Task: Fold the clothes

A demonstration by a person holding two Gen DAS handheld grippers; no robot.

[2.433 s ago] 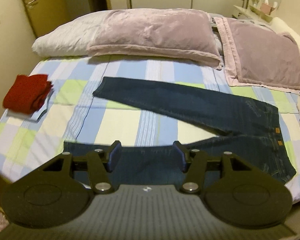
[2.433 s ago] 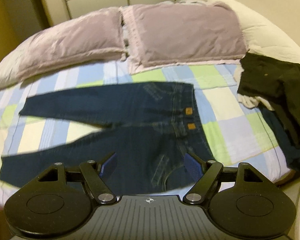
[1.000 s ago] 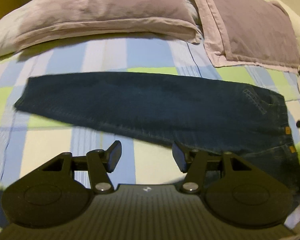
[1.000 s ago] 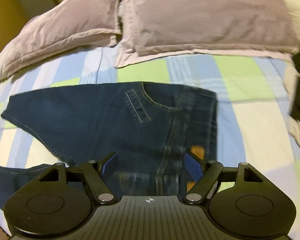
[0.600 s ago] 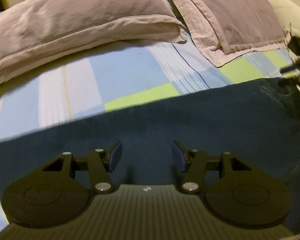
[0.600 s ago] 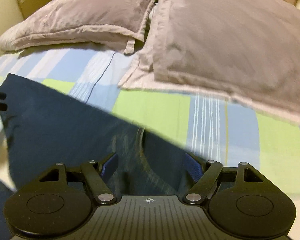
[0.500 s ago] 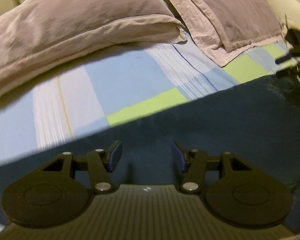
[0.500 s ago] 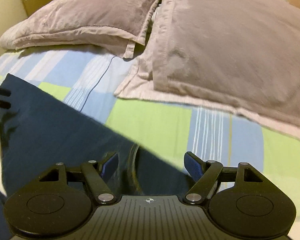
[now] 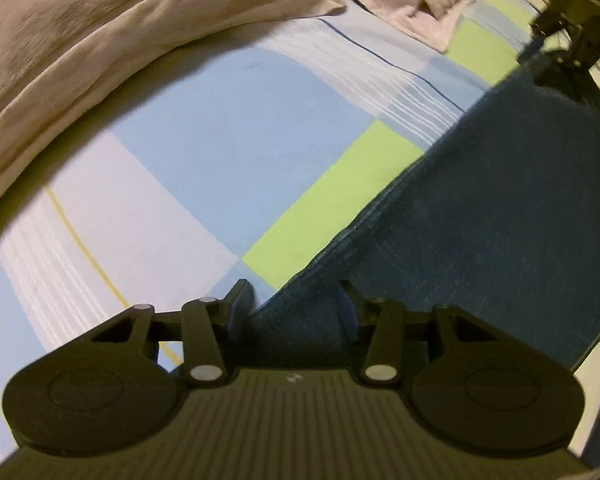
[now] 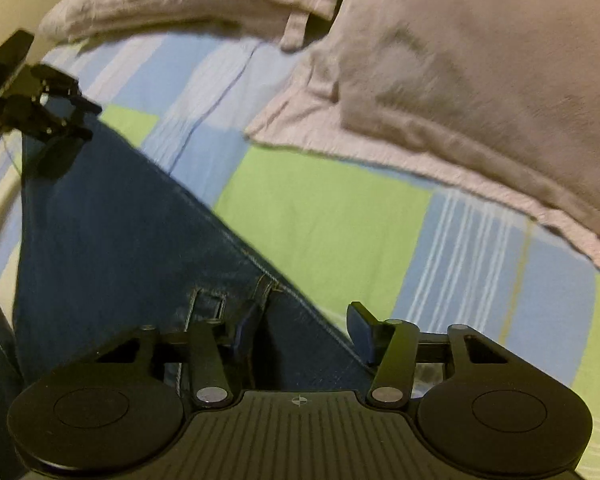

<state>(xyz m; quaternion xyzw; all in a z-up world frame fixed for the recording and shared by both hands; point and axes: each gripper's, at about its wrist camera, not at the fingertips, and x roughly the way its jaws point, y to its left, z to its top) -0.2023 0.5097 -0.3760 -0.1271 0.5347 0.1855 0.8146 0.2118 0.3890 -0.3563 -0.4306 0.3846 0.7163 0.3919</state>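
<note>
Left wrist view: the left gripper (image 9: 292,304), jaws apart, straddles the far edge of the jeans (image 9: 492,208) lying on the checked bedsheet (image 9: 228,128). Right gripper (image 10: 304,324), jaws likewise spread, straddles the waistband edge (image 10: 260,284) below the pillows (image 10: 480,60).

Left tool (image 9: 294,308) spread wide over jeans (image 9: 480,216) seam edge, checked bed sheet (image 9: 228,152), pillow (image 9: 100,12) behind
</note>
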